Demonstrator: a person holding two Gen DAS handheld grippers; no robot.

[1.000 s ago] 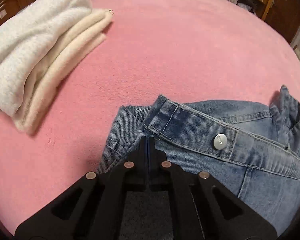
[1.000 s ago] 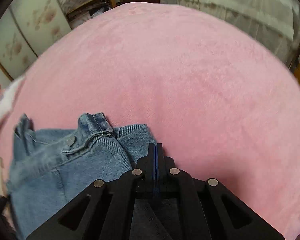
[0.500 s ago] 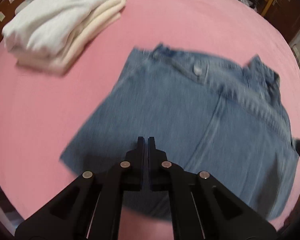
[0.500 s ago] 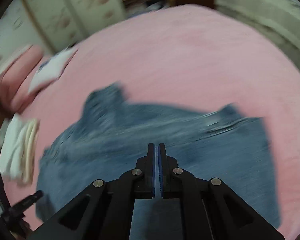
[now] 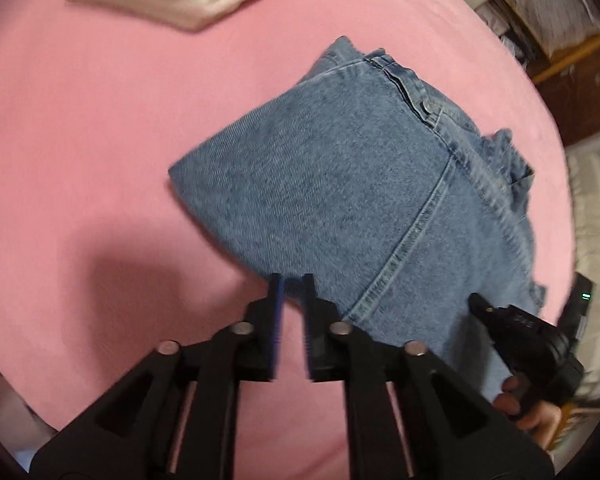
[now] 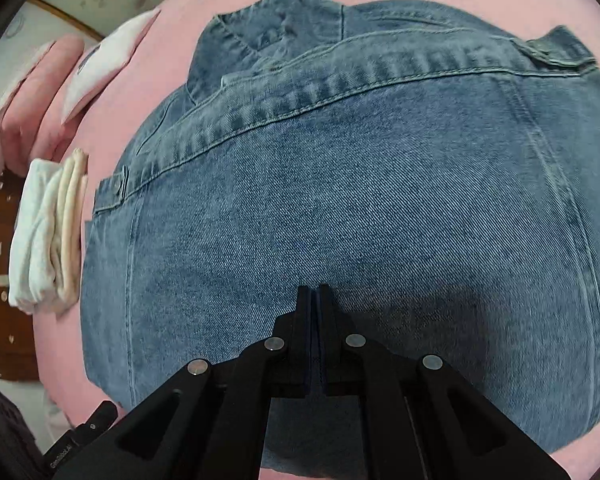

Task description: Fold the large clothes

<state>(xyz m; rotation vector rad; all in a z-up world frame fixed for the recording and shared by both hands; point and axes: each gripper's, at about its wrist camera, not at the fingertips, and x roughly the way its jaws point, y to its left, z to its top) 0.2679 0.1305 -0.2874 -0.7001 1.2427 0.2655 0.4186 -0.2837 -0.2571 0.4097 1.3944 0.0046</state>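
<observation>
Denim garment (image 5: 372, 200), folded, lies on the pink bed (image 5: 80, 140) just below your grippers. Your left gripper (image 5: 292, 292) has just been opening, nothing between its jaws. Your right gripper (image 6: 314, 300) is clenched, empty. Farther off sit folded pale clothes (image 6: 46, 236).

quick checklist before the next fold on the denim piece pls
1. Denim garment lying flat on the pink bed: ok.
2. Left gripper let go: ok, jaws have just been opening, nothing between them.
3. Right gripper free of cloth: ok, shut and empty.
4. Far collar end tidy: not ok, bunched.
5. Folded pale clothes apart from the denim: ok.
6. Layers underneath aligned: cannot tell.
</observation>
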